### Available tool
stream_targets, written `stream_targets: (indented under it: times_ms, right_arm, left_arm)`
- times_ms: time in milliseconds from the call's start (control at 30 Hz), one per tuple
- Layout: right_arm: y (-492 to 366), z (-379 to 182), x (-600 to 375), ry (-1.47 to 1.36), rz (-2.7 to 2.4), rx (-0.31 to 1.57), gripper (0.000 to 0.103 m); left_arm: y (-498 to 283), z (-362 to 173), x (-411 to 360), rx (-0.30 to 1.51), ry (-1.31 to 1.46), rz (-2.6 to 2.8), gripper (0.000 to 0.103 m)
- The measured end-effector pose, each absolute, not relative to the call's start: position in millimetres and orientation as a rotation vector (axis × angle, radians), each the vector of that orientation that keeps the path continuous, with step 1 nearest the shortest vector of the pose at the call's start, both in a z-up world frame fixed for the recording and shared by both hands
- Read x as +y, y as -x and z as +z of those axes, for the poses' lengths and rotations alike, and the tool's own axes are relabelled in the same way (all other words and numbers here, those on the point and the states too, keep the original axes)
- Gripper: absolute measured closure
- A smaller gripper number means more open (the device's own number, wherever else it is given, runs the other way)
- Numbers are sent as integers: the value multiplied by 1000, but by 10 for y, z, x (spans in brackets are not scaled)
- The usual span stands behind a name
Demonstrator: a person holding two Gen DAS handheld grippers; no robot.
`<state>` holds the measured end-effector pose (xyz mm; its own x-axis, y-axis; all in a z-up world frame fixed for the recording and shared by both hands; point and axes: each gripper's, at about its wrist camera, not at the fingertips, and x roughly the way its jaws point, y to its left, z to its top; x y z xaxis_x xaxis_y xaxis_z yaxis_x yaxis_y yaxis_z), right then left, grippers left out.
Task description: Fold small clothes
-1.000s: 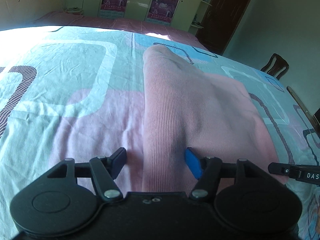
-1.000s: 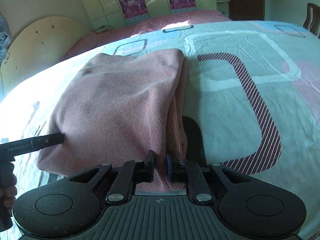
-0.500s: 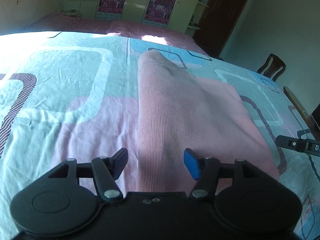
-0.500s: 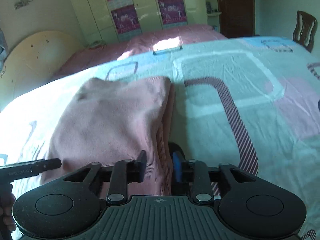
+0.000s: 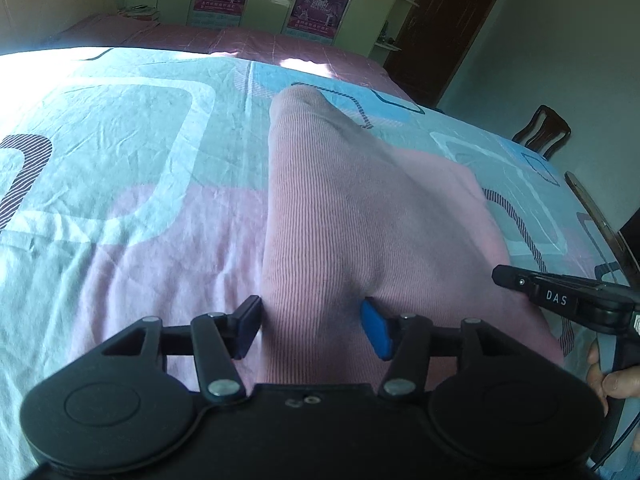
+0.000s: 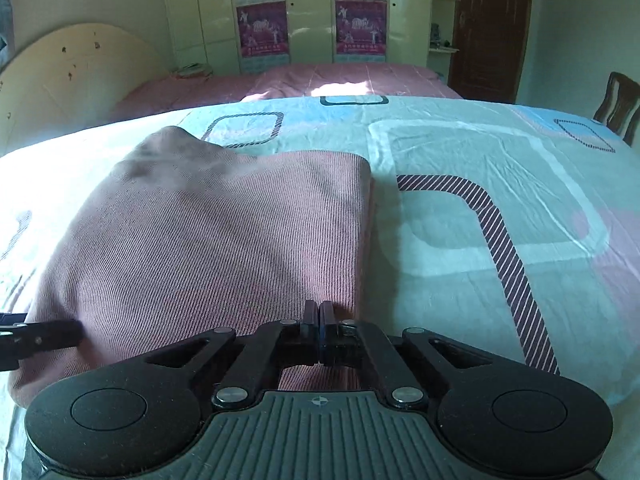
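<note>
A pink ribbed garment (image 5: 360, 220) lies folded on the patterned bedsheet (image 5: 120, 152). My left gripper (image 5: 312, 328) is open and straddles the garment's near left fold. One finger (image 5: 248, 326) is beside the fold's edge, and the blue pad (image 5: 376, 334) rests on top of the cloth. In the right wrist view my right gripper (image 6: 320, 320) is shut over the garment's (image 6: 208, 248) near right corner, with no cloth visible between its fingers. Its tip (image 5: 504, 276) shows at the garment's right side in the left wrist view, held by a hand (image 5: 612, 380). The left gripper's tip (image 6: 60, 330) touches the garment's left side.
The sheet (image 6: 500, 208) stretches wide to the right of the garment. A second bed with a pink cover (image 6: 320, 80) stands behind, then wardrobes with posters (image 6: 360, 24). A wooden chair (image 6: 620, 104) stands at the right, by a dark door (image 6: 492, 28).
The right gripper let go of the garment's right edge, opened, then shut with nothing in it and shifted left over the cloth. The left gripper stayed astride the fold.
</note>
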<state>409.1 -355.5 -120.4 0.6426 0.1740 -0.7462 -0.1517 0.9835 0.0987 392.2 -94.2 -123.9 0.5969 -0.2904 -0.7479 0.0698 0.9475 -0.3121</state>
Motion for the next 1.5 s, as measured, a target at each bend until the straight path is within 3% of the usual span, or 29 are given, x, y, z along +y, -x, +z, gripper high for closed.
stream_targets:
  times_ms: [100,200,233,267,333,800,900,1067,1133,1167,1267,1500]
  right_arm:
    - [-4091,-1066,-3641,-118,196,838,103]
    - [-4176,-1005,-3682,-159,194,846,103]
    - [-4196,-999,-3699,-171,195,850,93]
    - [-4213,-993,-3712,-177,189,850,64]
    - [-4223,-988,-3746,-178,170,828,32]
    - [-4535,-1410,-4198,-486,285,919,33]
    - [-4594,-1516,-4267,-604,370,949,62]
    - [-4605,-1571,-4342,-655,408,937,67]
    - [-4606,-1557,-4291,-647,413,950,79]
    - [-4602,-1555,-4281,-656,420,960,80]
    - [-4556,-1470,-4276,-666,406,951,82]
    - [-4474,-1023,-3977,-631,462,919,83]
  left_arm:
    - [-4008,-1145,-924,888,258,-189,27]
    - [-4149,-1109,-900,893,277,-181,27]
    - [-4181,-1102,-899,892,279,-178,26]
    - [-4220,-1100,-895,890,279,-177,26]
    - [-4265,-1100,-896,890,272,-178,24]
    - [-4627,-1362,-1116,951,253,-279,20]
    - [-4676,-1436,-1061,973,316,-312,28]
    - [-4666,-1446,-1028,966,335,-350,40]
    - [-4647,-1416,-1038,954,337,-338,48]
    - [-4629,-1387,-1046,945,333,-332,57]
    - [-4587,-1268,-1062,926,309,-328,68]
    - [-4448,-923,-882,883,295,-324,71]
